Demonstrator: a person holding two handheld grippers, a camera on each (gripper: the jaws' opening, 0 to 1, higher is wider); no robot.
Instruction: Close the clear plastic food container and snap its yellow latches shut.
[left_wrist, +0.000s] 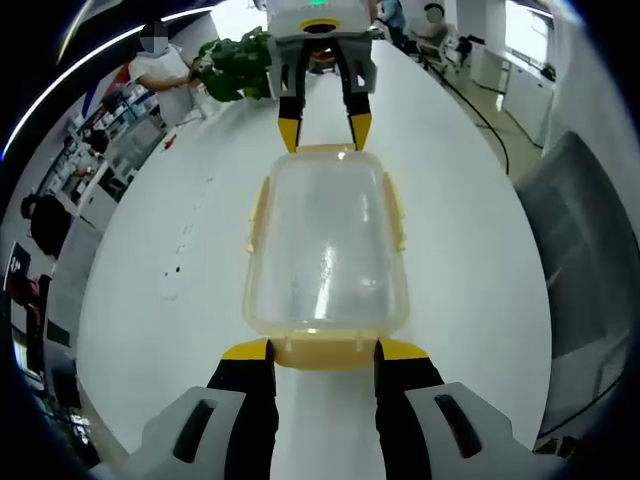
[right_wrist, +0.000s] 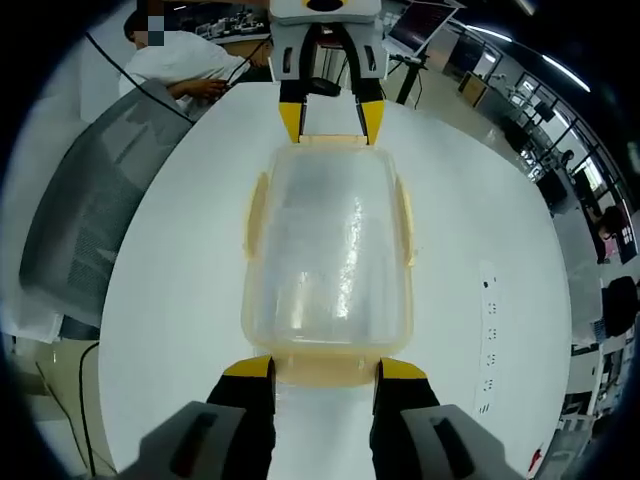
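Left gripper view: the clear plastic container (left_wrist: 326, 250) lies lid-on at mid-tabletop (left_wrist: 180, 230), between the two facing grippers. Left gripper (left_wrist: 325, 350) stands open, jaws straddling the near end latch (left_wrist: 322, 352); right gripper (left_wrist: 324, 128) is likewise open at the far end. Thin, light, slippery plastic would likely skid; press each yellow latch at its outer edge while bracing the opposite end.

No readable text, label, brand, number or sign showing in either view. Clear plastic food container (left_wrist: 327, 250) (right_wrist: 328, 260) bearing no legible print. White table (left_wrist: 460, 250) (right_wrist: 190, 280) around container carrying only small dark marks, too small to read.
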